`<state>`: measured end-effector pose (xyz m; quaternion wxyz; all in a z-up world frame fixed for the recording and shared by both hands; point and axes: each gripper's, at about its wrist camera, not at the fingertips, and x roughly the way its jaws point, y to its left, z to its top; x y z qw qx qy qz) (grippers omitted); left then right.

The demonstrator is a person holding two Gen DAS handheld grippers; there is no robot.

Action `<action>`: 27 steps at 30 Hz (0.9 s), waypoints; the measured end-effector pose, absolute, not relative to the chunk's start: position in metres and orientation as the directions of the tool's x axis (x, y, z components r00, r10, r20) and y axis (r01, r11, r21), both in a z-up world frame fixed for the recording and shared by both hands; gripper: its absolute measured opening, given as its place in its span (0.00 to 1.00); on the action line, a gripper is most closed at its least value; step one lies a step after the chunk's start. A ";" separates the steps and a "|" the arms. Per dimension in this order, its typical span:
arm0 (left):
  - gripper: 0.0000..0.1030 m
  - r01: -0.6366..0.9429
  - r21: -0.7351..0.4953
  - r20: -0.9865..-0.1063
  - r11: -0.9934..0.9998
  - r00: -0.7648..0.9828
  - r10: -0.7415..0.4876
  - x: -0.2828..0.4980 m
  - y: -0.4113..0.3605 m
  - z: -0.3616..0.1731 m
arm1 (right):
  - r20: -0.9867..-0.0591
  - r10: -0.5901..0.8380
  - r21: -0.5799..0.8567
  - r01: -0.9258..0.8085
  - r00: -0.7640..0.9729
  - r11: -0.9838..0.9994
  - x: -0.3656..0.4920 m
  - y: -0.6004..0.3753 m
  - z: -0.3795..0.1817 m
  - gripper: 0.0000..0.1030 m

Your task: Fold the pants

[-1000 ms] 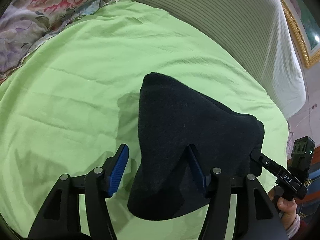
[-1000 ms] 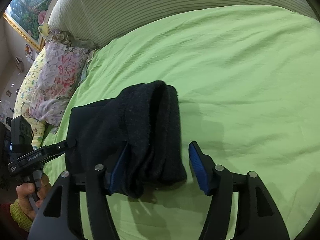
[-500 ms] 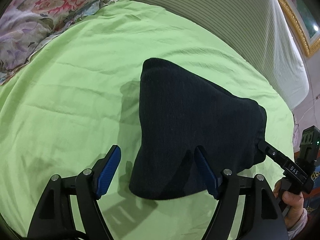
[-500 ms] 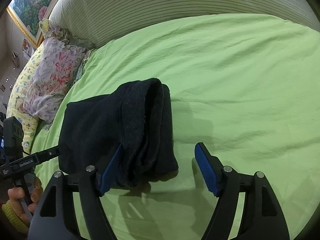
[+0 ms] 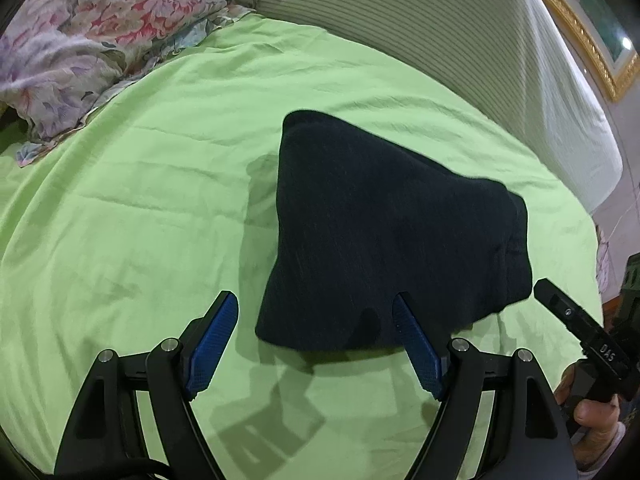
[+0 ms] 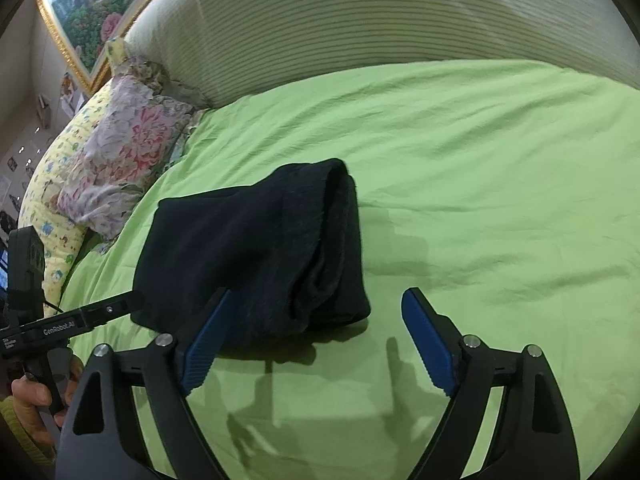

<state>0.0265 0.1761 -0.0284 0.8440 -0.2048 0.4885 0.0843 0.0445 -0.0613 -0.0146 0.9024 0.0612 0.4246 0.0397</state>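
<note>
The dark navy pants (image 5: pixel 380 232) lie folded into a compact bundle on the green bed sheet (image 5: pixel 140 220). In the right wrist view the pants (image 6: pixel 256 252) show several stacked layers at their right end. My left gripper (image 5: pixel 316 340) is open and empty, hovering just in front of the bundle's near edge. My right gripper (image 6: pixel 316 332) is open and empty, just short of the bundle's layered end. The right gripper's finger (image 5: pixel 572 320) shows at the right edge of the left wrist view, and the left gripper's finger (image 6: pixel 88 316) at the left of the right wrist view.
Floral pillows (image 5: pixel 80 40) (image 6: pixel 116 164) lie at the head of the bed. A striped padded headboard (image 6: pixel 360 20) runs along the far side, with a gilt-framed picture (image 6: pixel 80 12) above. Green sheet surrounds the bundle.
Both grippers have pulled back from the pants and sit lower and farther from the bundle. Their jaws have opened a little wider. The folded pants stay in place.
</note>
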 end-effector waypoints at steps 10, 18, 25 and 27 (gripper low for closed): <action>0.79 -0.299 -0.190 -0.850 0.935 0.527 -0.005 0.009 0.154 -0.020 | -0.752 0.077 -0.001 -0.117 0.655 0.993 0.024 -0.031 -0.015 0.89; 0.80 -0.273 -0.131 -0.843 0.953 0.536 0.038 0.002 0.141 -0.020 | -0.741 0.064 -0.062 -0.163 0.668 0.985 0.013 -0.015 -0.020 0.93; 0.81 -0.260 -0.061 -0.854 0.964 0.513 0.084 -0.001 0.129 -0.026 | -0.758 0.059 -0.075 -0.177 0.649 0.981 0.009 -0.009 -0.033 0.93; 0.81 -0.258 -0.053 -0.849 0.965 0.521 0.093 -0.003 0.128 -0.025 | -0.752 0.058 -0.087 -0.186 0.657 0.979 0.007 -0.006 -0.033 0.93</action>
